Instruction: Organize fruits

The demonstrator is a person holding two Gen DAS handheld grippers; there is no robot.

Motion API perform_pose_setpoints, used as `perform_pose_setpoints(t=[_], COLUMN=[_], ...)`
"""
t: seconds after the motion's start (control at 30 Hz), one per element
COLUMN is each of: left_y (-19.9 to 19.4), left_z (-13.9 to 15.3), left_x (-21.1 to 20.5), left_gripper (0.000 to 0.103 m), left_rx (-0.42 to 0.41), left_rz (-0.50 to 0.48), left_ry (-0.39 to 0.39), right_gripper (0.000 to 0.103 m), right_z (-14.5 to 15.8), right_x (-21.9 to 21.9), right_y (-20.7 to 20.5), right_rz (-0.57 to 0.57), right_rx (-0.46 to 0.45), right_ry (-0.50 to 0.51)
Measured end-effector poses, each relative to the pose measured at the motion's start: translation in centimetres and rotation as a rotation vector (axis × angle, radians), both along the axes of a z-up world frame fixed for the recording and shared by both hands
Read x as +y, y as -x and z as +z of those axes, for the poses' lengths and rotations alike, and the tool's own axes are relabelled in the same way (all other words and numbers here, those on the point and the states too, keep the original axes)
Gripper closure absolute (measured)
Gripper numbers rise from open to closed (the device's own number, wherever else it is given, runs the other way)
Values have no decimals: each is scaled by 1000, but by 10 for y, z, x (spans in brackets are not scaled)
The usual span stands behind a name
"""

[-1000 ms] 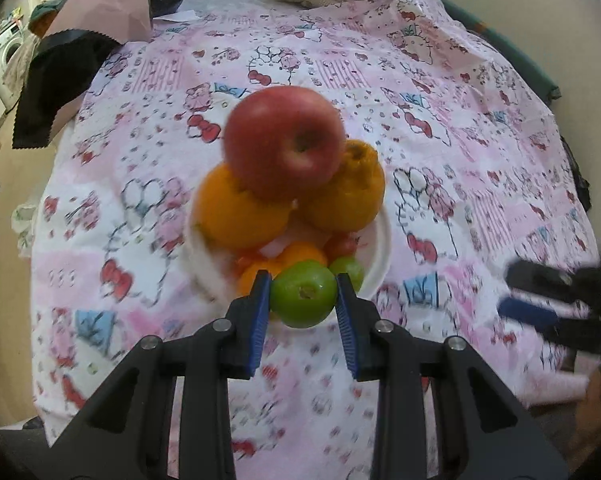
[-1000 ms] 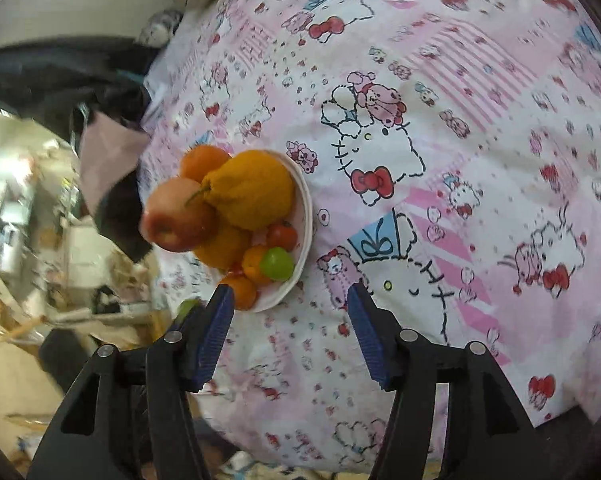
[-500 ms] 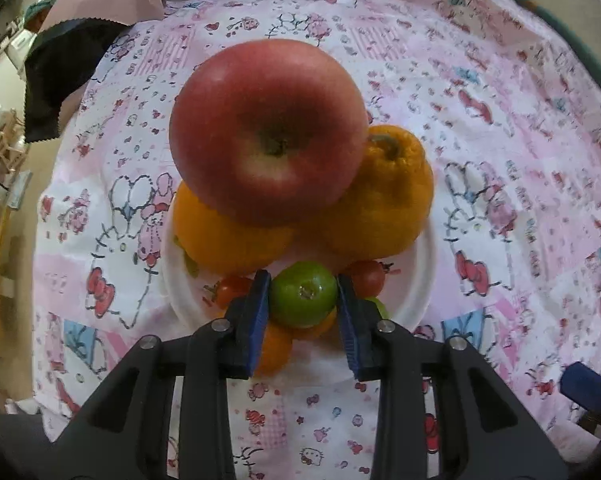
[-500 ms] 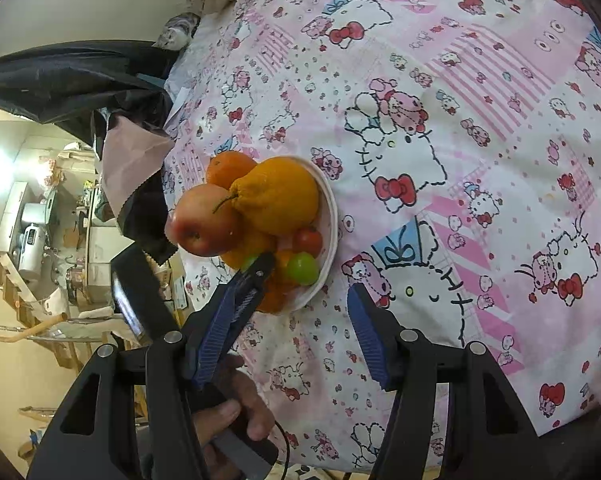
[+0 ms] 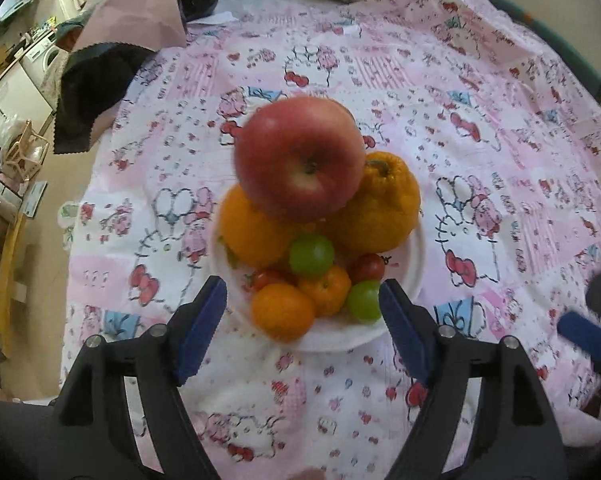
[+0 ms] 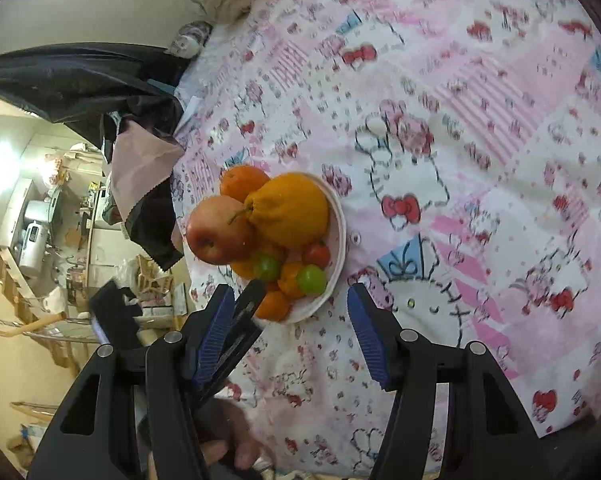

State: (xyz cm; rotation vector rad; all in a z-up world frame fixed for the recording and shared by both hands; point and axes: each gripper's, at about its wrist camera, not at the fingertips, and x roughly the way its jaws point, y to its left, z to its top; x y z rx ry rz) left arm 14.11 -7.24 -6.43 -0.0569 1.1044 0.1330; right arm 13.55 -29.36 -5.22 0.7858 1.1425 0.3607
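Left gripper (image 5: 300, 316) hangs spread wide, nothing between its pads, just short of the white plate (image 5: 414, 256); green fruit (image 5: 311, 254) sits among the oranges (red apple (image 5: 300, 164) topmost). Right gripper (image 6: 290, 324) gapes too.

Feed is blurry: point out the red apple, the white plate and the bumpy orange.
red apple (image 5: 300, 164), left wrist view, front face near stem
white plate (image 5: 414, 264), left wrist view, bare right rim
bumpy orange (image 6: 288, 210), right wrist view, middle of skin

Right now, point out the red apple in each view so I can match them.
Left wrist: red apple sits top centre of the pile, above the open fingers.
Right wrist: red apple is on the pile's left side, left of centre.
Shared landmark: the white plate under the fruit.
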Motion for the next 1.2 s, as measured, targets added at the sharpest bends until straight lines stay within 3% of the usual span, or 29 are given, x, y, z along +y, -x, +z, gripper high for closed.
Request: perform_pose_setpoints(t=[0.13,0.27,0.5,0.67,0.9,1.1,1.2], left_y=[25,52,94,117,132,135,129], left_z=[30,58,92,98,86,80,74], left_x=[20,44,75,84,89,83,87], left_gripper=[27,27,10,3,3,2,1], left_rx=[-51,-111,-211,-266,-295,-330,-308], left_rz=[-6,-15,-50,-62,-64,-59,-40], left_ry=[16,12,23,29,63,11,39], right_gripper=[16,16,10,8,3,0,0], right_z=[21,41,54,55,54,42,41], right_x=[0,11,30,48,78,90,94], right_y=[7,16,44,72,107,103,97], right_rz=[-17,21,65,100,137,101,93], right_rx=[-95,-189,-276,-311,-401,-440,-447], right_ry=[60,141,218,297,445,551,580])
